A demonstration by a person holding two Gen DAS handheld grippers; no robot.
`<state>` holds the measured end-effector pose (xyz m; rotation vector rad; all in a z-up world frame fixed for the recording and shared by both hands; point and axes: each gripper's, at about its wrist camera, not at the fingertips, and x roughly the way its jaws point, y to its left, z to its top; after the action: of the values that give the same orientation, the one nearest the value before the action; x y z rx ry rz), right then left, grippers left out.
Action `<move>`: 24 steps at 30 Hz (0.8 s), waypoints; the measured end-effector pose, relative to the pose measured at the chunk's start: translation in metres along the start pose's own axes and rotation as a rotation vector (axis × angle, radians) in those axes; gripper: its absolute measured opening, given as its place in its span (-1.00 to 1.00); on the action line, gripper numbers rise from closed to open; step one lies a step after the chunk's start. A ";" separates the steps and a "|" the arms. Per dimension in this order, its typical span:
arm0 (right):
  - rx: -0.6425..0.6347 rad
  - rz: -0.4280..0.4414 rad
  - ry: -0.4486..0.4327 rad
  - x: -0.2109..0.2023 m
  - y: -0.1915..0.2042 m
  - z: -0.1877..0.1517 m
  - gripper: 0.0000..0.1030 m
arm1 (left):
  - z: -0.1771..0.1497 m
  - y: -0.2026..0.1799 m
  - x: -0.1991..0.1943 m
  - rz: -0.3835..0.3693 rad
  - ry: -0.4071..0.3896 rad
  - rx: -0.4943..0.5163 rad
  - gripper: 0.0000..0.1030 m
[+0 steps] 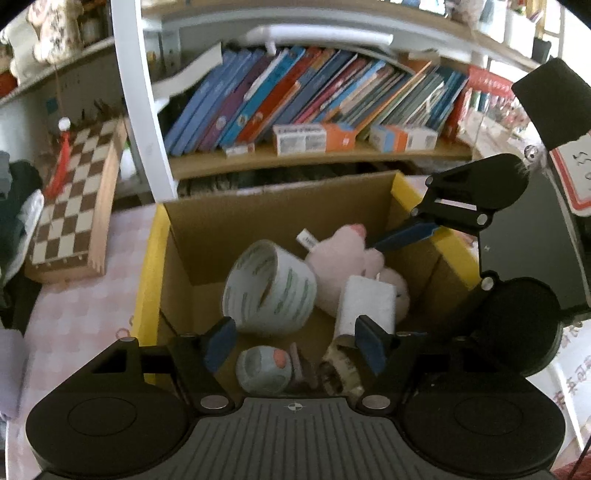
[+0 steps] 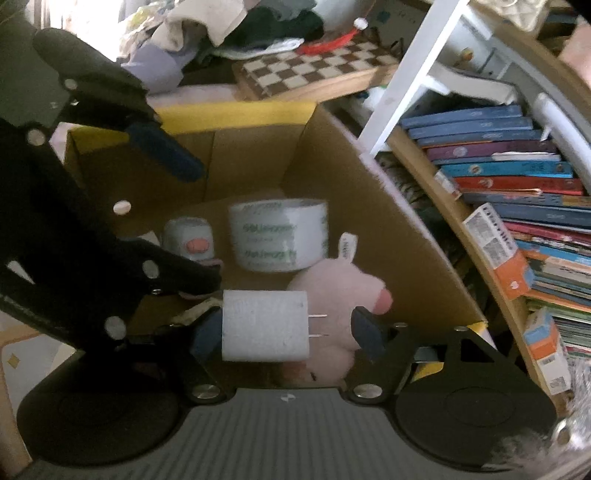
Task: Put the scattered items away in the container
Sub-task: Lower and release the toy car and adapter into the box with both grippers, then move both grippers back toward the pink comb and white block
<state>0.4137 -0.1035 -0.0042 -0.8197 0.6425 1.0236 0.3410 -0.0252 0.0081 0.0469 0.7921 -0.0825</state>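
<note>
From the left wrist view, a wooden chessboard (image 1: pixel 74 199) leans at the far left on a pale pink checked worktop (image 1: pixel 74 314). Right of it stands an open cardboard box (image 1: pixel 258 210) with yellow flaps, and inside lie a glossy roll of tape (image 1: pixel 269 286), a smaller printed roll (image 1: pixel 264 369), a soft pink plush toy (image 1: pixel 343 258) with a white tag, and a blocky white charger (image 1: pixel 364 304). The left tool (image 1: pixel 295 343) hangs over the box with its blue-padded jaws apart and nothing between them. The right tool (image 1: pixel 402 236) reaches in from the right, one pad near the toy.

Only the right wrist view shows the charger's (image 2: pixel 264 325) two metal prongs and a heap of clothes (image 2: pixel 240 26) behind the chessboard. There the right tool (image 2: pixel 291 332) has its jaws spread; the charger sits between them, against the left pad and clear of the right. Slanted books (image 2: pixel 517 177) fill the shelf at far right.
</note>
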 end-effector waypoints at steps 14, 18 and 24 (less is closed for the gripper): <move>0.136 -0.195 -0.205 -0.093 0.015 0.000 0.56 | -0.003 -0.006 -0.076 -0.019 -0.216 -0.013 0.52; 0.203 -0.237 -0.249 -0.116 0.027 -0.001 0.58 | -0.011 -0.002 -0.096 -0.030 -0.265 -0.026 0.56; 0.344 -0.297 -0.273 -0.135 0.052 -0.006 0.64 | -0.032 0.004 -0.112 -0.032 -0.276 -0.040 0.58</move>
<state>0.3130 -0.1586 0.0842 -0.4461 0.4304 0.7109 0.2399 -0.0121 0.0657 -0.0147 0.5186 -0.1007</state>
